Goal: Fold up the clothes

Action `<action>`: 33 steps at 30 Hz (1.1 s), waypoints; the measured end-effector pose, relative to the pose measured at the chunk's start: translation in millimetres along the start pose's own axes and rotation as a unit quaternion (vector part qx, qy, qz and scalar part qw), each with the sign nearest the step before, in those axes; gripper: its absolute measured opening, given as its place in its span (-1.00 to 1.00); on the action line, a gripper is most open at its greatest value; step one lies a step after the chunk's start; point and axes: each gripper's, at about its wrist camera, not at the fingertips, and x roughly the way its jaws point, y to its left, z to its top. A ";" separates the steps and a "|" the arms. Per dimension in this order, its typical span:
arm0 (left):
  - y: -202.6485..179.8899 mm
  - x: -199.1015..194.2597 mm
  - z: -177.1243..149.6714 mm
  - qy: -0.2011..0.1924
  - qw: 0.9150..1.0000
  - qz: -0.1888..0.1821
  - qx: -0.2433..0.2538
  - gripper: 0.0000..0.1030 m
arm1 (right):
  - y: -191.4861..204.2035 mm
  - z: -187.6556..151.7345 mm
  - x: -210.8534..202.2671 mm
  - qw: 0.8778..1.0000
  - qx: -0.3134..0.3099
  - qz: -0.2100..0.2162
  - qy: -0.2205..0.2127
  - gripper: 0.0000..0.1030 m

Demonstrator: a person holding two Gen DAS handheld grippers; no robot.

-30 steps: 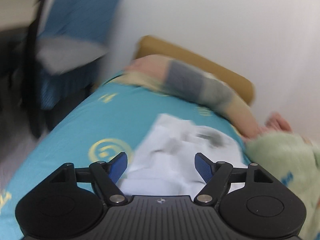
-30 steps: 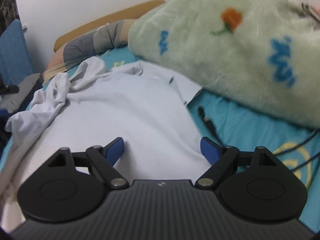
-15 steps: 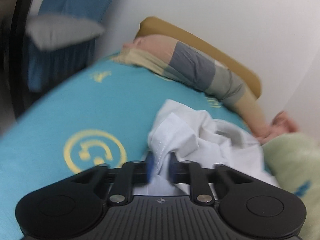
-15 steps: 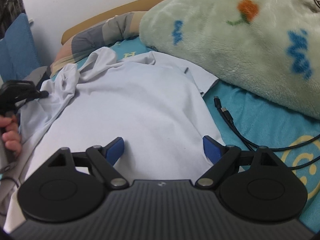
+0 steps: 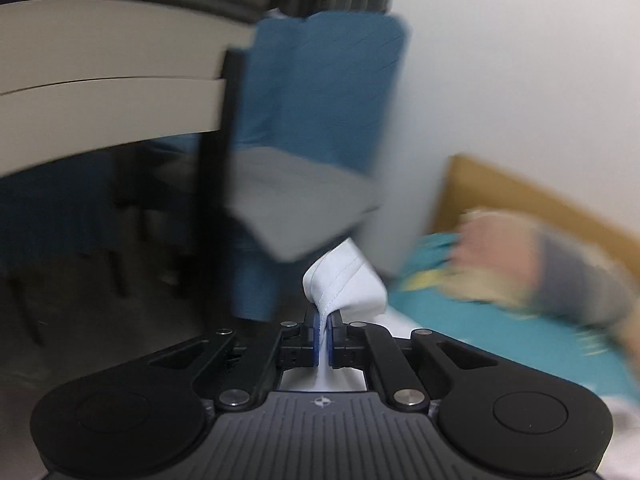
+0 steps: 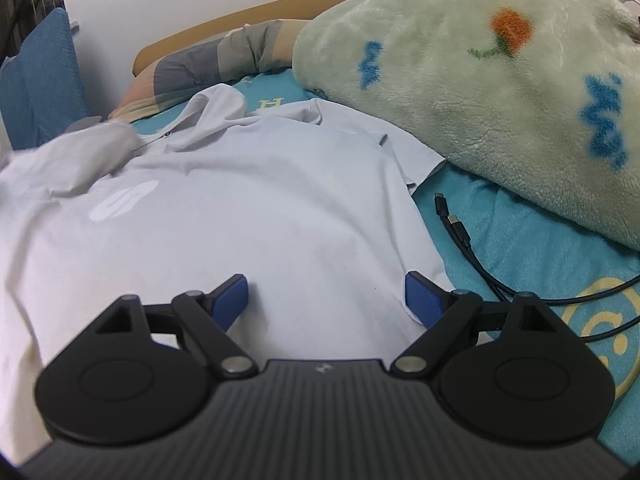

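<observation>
Two grippers in view: the left gripper (image 5: 323, 334) has just closed, its jaws pinching a stitched hem of the white shirt (image 6: 248, 216) at frame centre. The right gripper (image 6: 326, 300) hovers wide-jawed at lower centre, gripping nothing, over the shirt spread across the teal sheet (image 6: 532, 240).

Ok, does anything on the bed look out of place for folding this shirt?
Yes: black charging cables lie loose on the teal sheet beside the white shirt, and the green fleece blanket seems to overlap its sleeve.
</observation>
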 end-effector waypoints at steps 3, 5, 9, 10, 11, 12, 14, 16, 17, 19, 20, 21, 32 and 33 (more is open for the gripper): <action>2.6 29.2 -21.1 0.032 0.998 0.026 0.042 -0.90 | 1.4 0.3 1.1 1.000 -0.003 0.003 -0.002 0.70; 1.2 36.4 -36.5 0.054 0.998 0.006 0.032 -0.78 | 1.8 0.3 2.1 1.000 -0.004 0.002 -0.004 0.70; -15.4 8.5 -55.6 0.102 0.994 -0.031 -0.036 -0.11 | -3.2 -0.4 0.8 1.000 0.010 0.014 -0.007 0.70; -24.3 -4.6 -58.5 0.110 0.992 -0.041 -0.042 -0.06 | -3.0 0.0 0.8 1.000 0.009 0.015 -0.007 0.70; -37.6 -23.6 -59.4 0.105 0.993 -0.054 -0.025 0.09 | -2.7 0.4 0.7 1.000 0.008 0.015 -0.008 0.70; -50.8 -42.5 -60.3 0.099 0.993 -0.066 -0.008 0.17 | -2.3 0.9 0.4 1.000 0.005 0.016 -0.008 0.70; -75.9 -81.7 -62.2 0.087 0.992 -0.091 0.024 0.31 | 0.7 4.3 -6.4 0.999 -0.016 0.020 -0.030 0.66; -92.7 -126.8 -66.9 0.073 0.990 -0.114 0.041 0.39 | 3.0 12.4 -15.1 0.997 -0.036 0.034 -0.058 0.65; -100.2 -149.3 -69.5 0.068 0.989 -0.127 0.044 0.39 | 3.3 17.0 -19.6 0.996 -0.042 0.043 -0.070 0.65; -113.2 -192.1 -75.5 0.060 0.986 -0.151 0.047 0.44 | -1.6 25.8 -30.4 0.994 -0.031 0.063 -0.086 0.65; -117.5 -212.6 -79.8 0.059 0.985 -0.157 0.046 0.46 | -5.2 29.4 -35.9 0.993 -0.023 0.076 -0.089 0.65; -122.6 -231.5 -84.9 0.058 0.984 -0.163 0.044 0.47 | -8.6 33.0 -41.3 0.992 -0.015 0.088 -0.091 0.65; -158.2 -379.9 -136.0 0.074 0.971 -0.221 0.052 0.49 | -59.0 55.4 -70.0 0.984 0.083 0.138 -0.080 0.55; -157.2 -378.9 -138.2 0.075 0.970 -0.225 0.051 0.49 | -65.1 57.4 -67.2 0.982 0.095 0.143 -0.076 0.55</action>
